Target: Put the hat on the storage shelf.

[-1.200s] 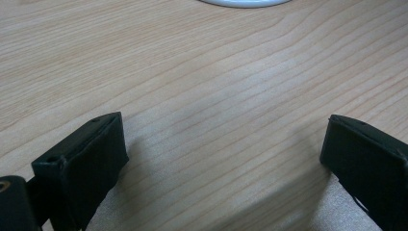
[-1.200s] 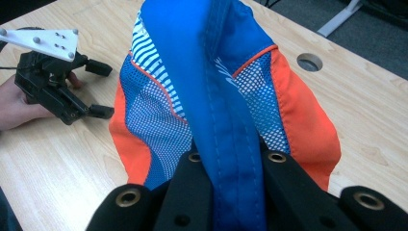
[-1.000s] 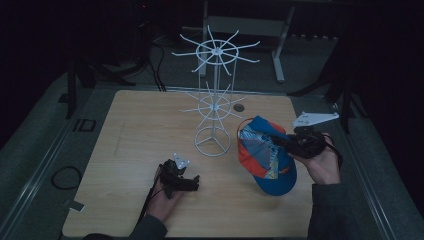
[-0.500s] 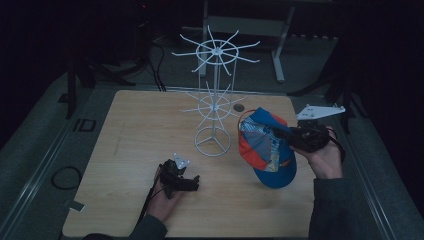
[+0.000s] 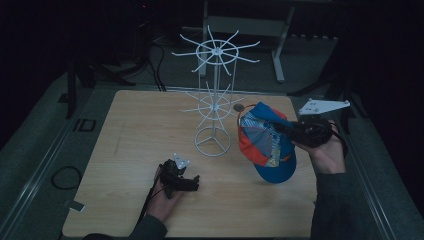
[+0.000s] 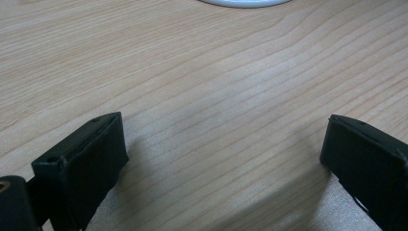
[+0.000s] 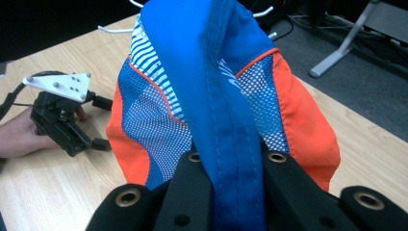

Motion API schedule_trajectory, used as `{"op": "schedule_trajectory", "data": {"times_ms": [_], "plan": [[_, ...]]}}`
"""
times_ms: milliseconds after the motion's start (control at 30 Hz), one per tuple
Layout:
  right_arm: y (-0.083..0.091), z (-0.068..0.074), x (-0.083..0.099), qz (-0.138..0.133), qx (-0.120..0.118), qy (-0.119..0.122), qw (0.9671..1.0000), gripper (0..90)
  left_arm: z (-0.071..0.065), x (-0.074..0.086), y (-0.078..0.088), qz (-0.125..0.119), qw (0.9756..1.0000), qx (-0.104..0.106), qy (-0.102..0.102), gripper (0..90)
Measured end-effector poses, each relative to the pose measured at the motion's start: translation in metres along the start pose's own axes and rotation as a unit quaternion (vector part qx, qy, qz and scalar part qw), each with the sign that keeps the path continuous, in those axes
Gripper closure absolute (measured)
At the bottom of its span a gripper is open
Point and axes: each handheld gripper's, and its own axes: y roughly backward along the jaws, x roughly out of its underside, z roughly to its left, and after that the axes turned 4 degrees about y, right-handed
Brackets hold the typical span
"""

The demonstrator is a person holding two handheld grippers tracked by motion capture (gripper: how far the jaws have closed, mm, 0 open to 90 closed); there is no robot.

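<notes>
Blue and orange, the cap hangs from the right gripper, whose jaws are clamped on a fold of its blue fabric, as the right gripper view shows close up. It is held above the right part of the table, just beside the white wire rack, with its brim tipped down toward the wood. The left gripper rests low on the table near the front edge, jaws spread wide with bare wood between them.
</notes>
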Motion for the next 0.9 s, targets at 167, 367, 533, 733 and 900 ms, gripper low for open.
{"op": "schedule_trajectory", "data": {"times_ms": [167,367,533,733,900], "plan": [[0.002,-0.003,-0.004,-0.009,-0.005,0.004,0.9999,87.8,0.0,0.0,0.0,0.0,1.0,0.0,0.0,2.6],[0.008,-0.008,-0.014,-0.029,-0.007,0.006,0.9995,87.8,0.0,0.0,0.0,0.0,1.0,0.0,0.0,2.6],[0.014,-0.009,-0.02,-0.045,-0.005,0.009,0.999,87.8,0.0,0.0,0.0,0.0,1.0,0.0,0.0,2.6],[0.019,-0.013,-0.023,-0.055,-0.001,0.008,0.9985,87.8,0.0,0.0,0.0,0.001,1.0,0.0,-0.001,2.6],[0.021,-0.015,-0.025,-0.063,-0.001,0.004,0.998,87.8,0.0,0.0,0.0,0.001,1.0,0.0,-0.001,2.6]]}}
